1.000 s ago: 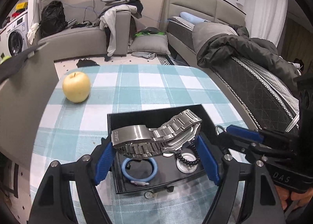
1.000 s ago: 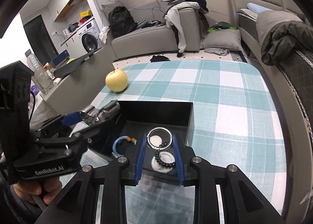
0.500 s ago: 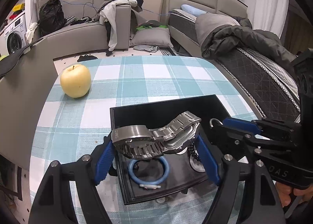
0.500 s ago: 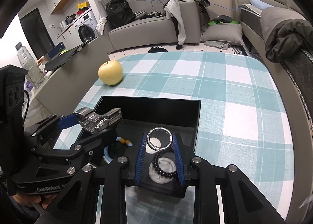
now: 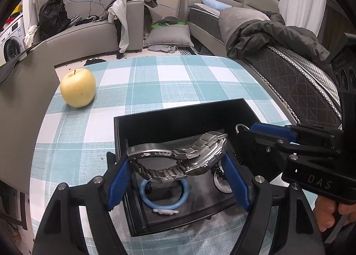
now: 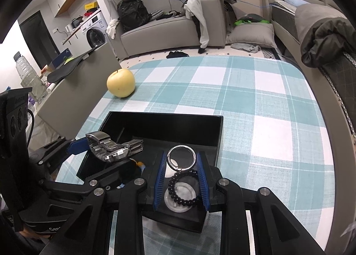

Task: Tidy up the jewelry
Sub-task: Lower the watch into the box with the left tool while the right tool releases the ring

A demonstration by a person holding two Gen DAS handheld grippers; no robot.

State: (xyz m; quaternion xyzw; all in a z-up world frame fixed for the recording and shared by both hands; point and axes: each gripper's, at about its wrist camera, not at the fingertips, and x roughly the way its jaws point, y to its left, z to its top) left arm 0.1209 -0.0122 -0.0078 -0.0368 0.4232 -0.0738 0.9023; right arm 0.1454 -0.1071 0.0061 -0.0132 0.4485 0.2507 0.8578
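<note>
- Left wrist view: the left gripper (image 5: 178, 166) has its blue pads clamped on a steel watch (image 5: 178, 159), one pad at the clasp end and the other against the case, and holds it clear above the black box (image 5: 169, 121) that stands on the checked tablecloth (image 5: 155, 83).
- Below the watch, on the box floor, lies a light blue bangle (image 5: 164, 194), with a round clear dish (image 5: 220, 182) just beside it to the right.
- Right wrist view: the right gripper (image 6: 181, 176) is pinched on a silver ring (image 6: 181, 158) from which a black bead bracelet (image 6: 183, 190) hangs down over the clear dish; I cannot tell whether the beads touch the dish.
- Both pieces sit over the box, so the step in hand looks like placing: each hand carries one item to its spot inside.
- The next move calls for lowering the watch into a free part of the box, probably the empty far half, without landing on the bangle, then parting the pads.
- The right hand needs to let the beads settle before it lets go of the ring, so they do not swing out.
- The two grippers work close together over the box; one may have to wait for the other.
- A yellow apple (image 5: 77, 88) sits well apart at the far left of the table and plays no part.
</note>
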